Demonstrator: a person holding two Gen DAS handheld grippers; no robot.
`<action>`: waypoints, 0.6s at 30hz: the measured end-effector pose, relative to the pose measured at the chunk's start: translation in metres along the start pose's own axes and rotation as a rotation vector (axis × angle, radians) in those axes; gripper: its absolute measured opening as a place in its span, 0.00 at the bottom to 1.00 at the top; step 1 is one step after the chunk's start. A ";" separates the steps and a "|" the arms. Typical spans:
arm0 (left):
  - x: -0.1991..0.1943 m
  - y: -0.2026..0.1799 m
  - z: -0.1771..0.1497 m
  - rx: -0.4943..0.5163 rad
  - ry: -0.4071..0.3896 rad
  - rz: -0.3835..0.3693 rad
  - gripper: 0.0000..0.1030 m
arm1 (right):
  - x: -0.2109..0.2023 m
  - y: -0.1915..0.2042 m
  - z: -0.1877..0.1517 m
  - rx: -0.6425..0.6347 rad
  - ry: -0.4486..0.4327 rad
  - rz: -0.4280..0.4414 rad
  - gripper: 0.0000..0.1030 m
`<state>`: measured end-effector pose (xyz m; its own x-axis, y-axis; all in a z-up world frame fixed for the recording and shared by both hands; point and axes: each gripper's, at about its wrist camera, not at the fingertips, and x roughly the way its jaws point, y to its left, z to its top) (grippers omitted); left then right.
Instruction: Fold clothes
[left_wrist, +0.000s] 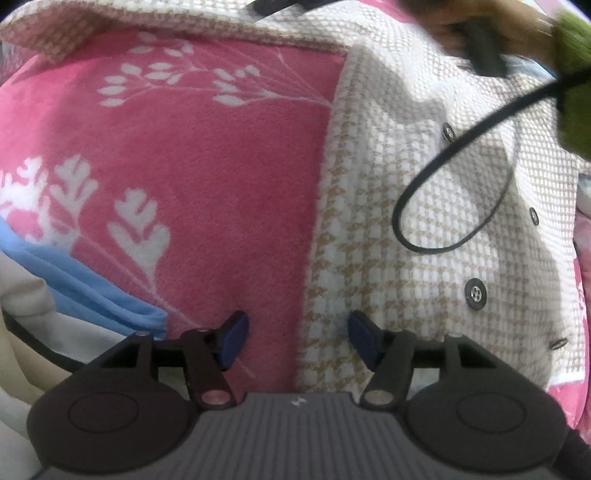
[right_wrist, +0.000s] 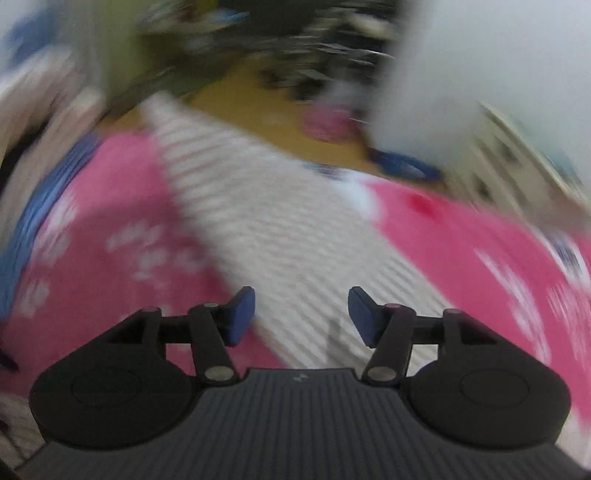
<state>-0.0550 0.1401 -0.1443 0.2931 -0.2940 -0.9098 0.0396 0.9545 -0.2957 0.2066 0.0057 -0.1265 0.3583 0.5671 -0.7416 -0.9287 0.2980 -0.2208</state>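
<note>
A white-and-tan houndstooth garment (left_wrist: 424, 206) with dark snap buttons (left_wrist: 475, 294) lies on a pink blanket (left_wrist: 207, 184) printed with white leaves. My left gripper (left_wrist: 297, 341) hangs open just above the garment's left edge, with nothing between its blue pads. The right wrist view is badly blurred. In it the same pale checked garment (right_wrist: 280, 229) runs diagonally across the pink blanket (right_wrist: 480, 266). My right gripper (right_wrist: 301, 317) stands open over the cloth and holds nothing.
A light blue cloth (left_wrist: 92, 280) lies at the left on the blanket. A black cable (left_wrist: 461, 147) loops over the garment, and a hand in a green sleeve (left_wrist: 572, 85) shows top right. Blurred yellowish floor (right_wrist: 251, 110) and clutter lie beyond the blanket.
</note>
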 end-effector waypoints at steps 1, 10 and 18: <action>0.001 -0.001 -0.001 0.005 -0.003 -0.001 0.61 | 0.014 0.013 0.007 -0.042 0.004 0.020 0.54; 0.008 0.000 0.000 0.004 -0.006 -0.018 0.60 | 0.050 0.004 0.056 0.241 -0.164 -0.170 0.08; 0.008 0.004 0.001 -0.016 -0.004 -0.037 0.60 | -0.050 -0.128 0.059 0.917 -0.625 -0.305 0.07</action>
<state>-0.0514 0.1421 -0.1521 0.2956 -0.3287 -0.8970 0.0355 0.9421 -0.3335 0.3138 -0.0151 -0.0238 0.7788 0.5809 -0.2365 -0.4684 0.7895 0.3966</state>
